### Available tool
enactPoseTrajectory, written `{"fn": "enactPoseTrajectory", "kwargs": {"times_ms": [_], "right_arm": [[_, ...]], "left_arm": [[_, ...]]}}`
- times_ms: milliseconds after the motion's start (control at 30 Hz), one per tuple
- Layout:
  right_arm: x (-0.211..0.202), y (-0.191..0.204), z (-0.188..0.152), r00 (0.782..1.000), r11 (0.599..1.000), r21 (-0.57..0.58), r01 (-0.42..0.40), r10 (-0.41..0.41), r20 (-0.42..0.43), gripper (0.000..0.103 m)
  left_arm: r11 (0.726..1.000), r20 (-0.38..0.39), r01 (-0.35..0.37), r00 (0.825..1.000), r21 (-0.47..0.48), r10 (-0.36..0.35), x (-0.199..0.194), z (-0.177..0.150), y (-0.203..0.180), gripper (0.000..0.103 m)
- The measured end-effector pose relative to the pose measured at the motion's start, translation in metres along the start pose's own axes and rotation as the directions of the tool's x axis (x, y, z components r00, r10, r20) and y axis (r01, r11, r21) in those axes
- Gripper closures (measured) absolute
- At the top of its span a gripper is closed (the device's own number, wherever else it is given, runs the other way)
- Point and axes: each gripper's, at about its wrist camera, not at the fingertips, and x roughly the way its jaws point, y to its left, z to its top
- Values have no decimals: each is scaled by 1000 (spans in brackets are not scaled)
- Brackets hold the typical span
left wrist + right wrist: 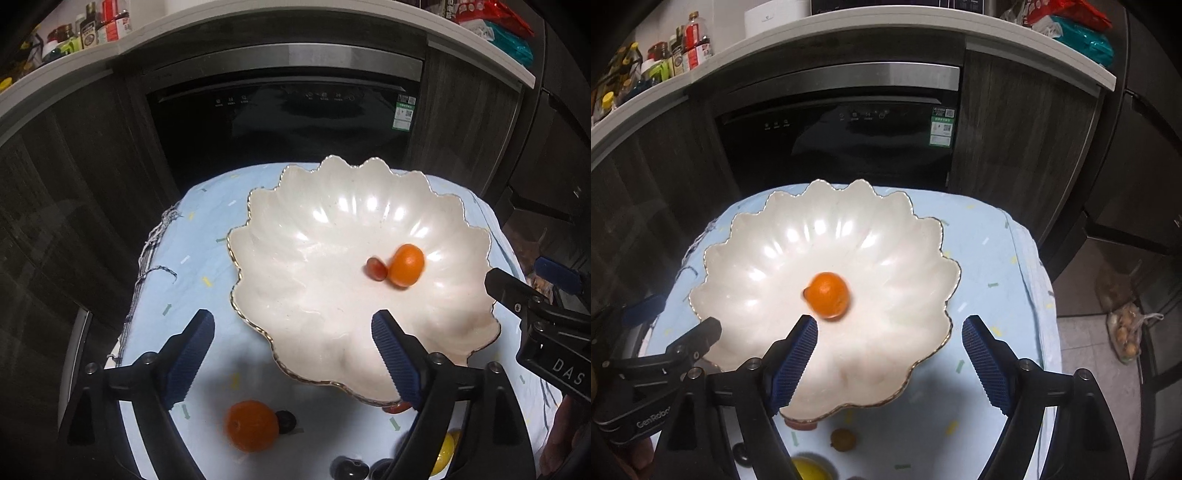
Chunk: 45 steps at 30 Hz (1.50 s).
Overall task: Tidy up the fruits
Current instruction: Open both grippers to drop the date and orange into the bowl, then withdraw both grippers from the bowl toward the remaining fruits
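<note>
Fruit in white scalloped gold-rimmed dish (332,229): small orange mandarin (406,264) touching small red fruit (377,269), frame centre-right. Left gripper (293,354) and right gripper (890,354) fingers spread, holding nothing. Second orange mandarin (252,425) on light blue cloth (192,266), bottom centre.

The left wrist view looks forward and down from close above the near-left part of the blue-clothed table (207,236), facing the dark oven (280,125), with the shell-shaped dish (314,229) right of centre and the right gripper (517,288) entering at its right edge. The right wrist view looks the same way from just beside it, to the right, so the dish (768,236) sits left of centre and the left gripper (683,332) shows at lower left. Both share the dish, the orange (406,265) (828,294) inside it, the table, oven and counter shelf (332,22).
</note>
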Motion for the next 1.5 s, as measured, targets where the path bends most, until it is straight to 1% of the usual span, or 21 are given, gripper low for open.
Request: {"fn": "enactPoseTrajectory", "kwargs": {"times_ms": [33, 133, 233, 767, 1500], "right_arm": [[0, 0, 0, 1000, 1000, 3, 1, -1, 1, 21], [-1, -1, 0, 1000, 1000, 11, -1, 1, 1, 21], [-2, -1, -1, 1000, 1000, 16, -1, 1, 1, 21], [-20, -4, -3, 1000, 999, 33, 0, -1, 30, 21], [-47, 1, -18, 998, 1000, 20, -8, 6, 59, 21]], "left_arm": [[1000, 3, -2, 1000, -2, 2, -1, 0, 1, 11], [1000, 14, -14, 1000, -4, 14, -5, 2, 1, 8], [1000, 20, -17, 1000, -6, 17, -9, 2, 2, 7], [1000, 54, -14, 998, -12, 14, -31, 0, 2, 7], [1000, 66, -29, 997, -8, 29, -56, -16, 4, 7]]}}
